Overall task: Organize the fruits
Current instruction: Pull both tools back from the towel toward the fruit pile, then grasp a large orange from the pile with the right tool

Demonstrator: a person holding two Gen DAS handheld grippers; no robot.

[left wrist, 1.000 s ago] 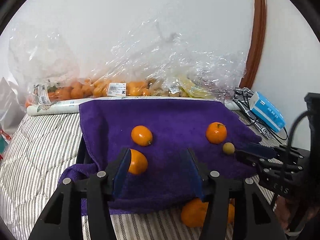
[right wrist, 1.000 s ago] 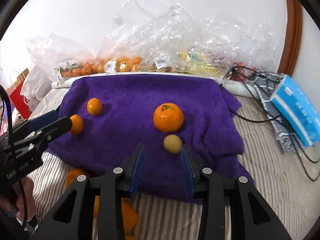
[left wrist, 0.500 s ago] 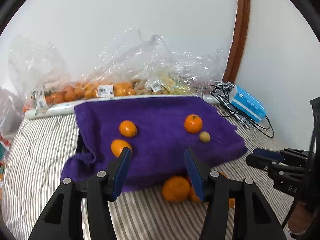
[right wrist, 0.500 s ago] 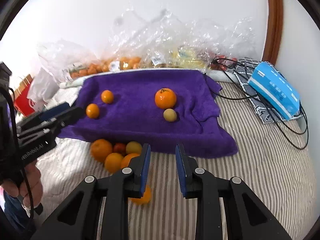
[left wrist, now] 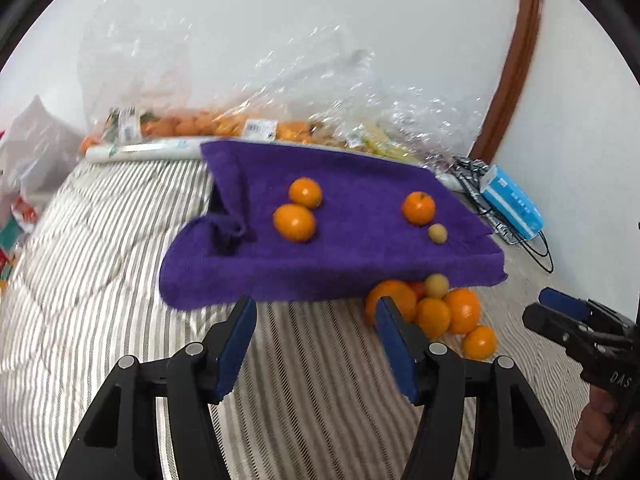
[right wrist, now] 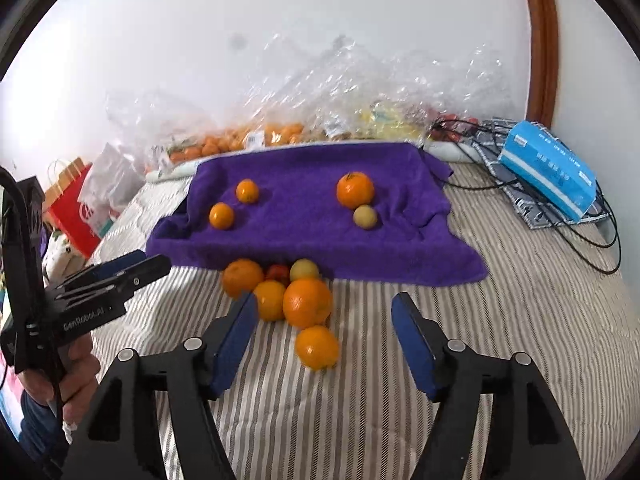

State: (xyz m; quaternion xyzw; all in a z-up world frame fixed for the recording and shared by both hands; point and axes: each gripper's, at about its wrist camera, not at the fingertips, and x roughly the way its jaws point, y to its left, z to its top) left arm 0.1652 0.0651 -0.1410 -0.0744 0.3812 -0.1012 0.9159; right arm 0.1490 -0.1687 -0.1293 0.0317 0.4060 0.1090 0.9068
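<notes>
A purple towel lies on the striped bed. On it sit two small oranges at the left, and a larger orange with a pale yellow fruit at the right. A heap of loose fruit lies on the cover just before the towel's front edge; the same heap shows in the left wrist view. My right gripper hovers over the heap, its jaws opening, nothing pressed between them. My left gripper hangs left of the heap, jaws opening, nothing between them.
Clear plastic bags of fruit line the wall behind the towel. A blue tissue pack and black cables lie at the right. A red paper bag stands at the bed's left edge. A person's hand holds the left gripper.
Both grippers have drawn back from the towel toward the near heap. The right jaws closed, then spread wide; the left jaws have widened. The small orange and the yellow fruit stay on the towel.
</notes>
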